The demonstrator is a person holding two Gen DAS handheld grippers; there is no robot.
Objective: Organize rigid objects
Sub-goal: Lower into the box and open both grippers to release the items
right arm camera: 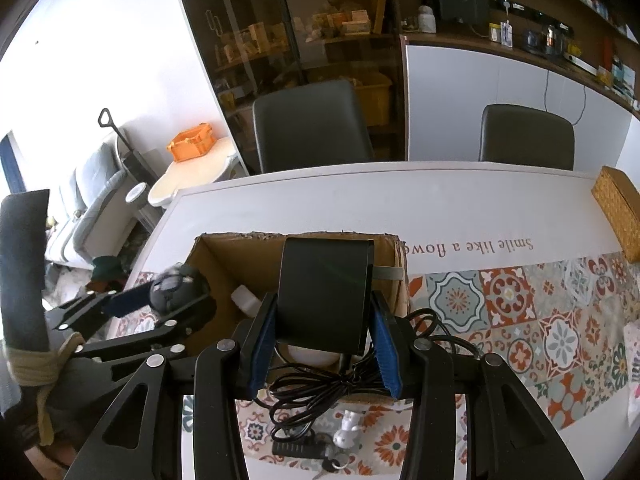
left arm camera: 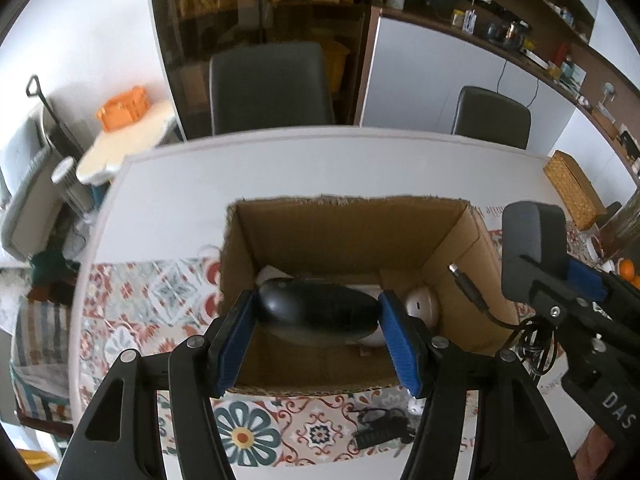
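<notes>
An open cardboard box (left arm camera: 344, 232) stands on the patterned tablecloth. My left gripper (left arm camera: 318, 300) is shut on a black computer mouse (left arm camera: 316, 310), which hangs over the box's opening. In the right wrist view the left gripper (right arm camera: 176, 292) and the mouse (right arm camera: 174, 286) show above the box's left wall (right arm camera: 228, 256). My right gripper (right arm camera: 324, 300) is shut on a black boxy device (right arm camera: 324, 288) over the box's near right side. The device's bundled black cable (right arm camera: 320, 392) dangles below it. From the left wrist view the device (left arm camera: 534, 240) appears at the right, its USB plug (left arm camera: 464, 280) over the box.
Inside the box lie a white rounded gadget (left arm camera: 420, 304) and a small white bottle (right arm camera: 246, 298). On the cloth in front of the box are a black hub (right arm camera: 296, 448), a white figurine (right arm camera: 348, 428) and keys. A wicker box (right arm camera: 618, 212) stands far right; two chairs (right arm camera: 312, 124) stand behind the table.
</notes>
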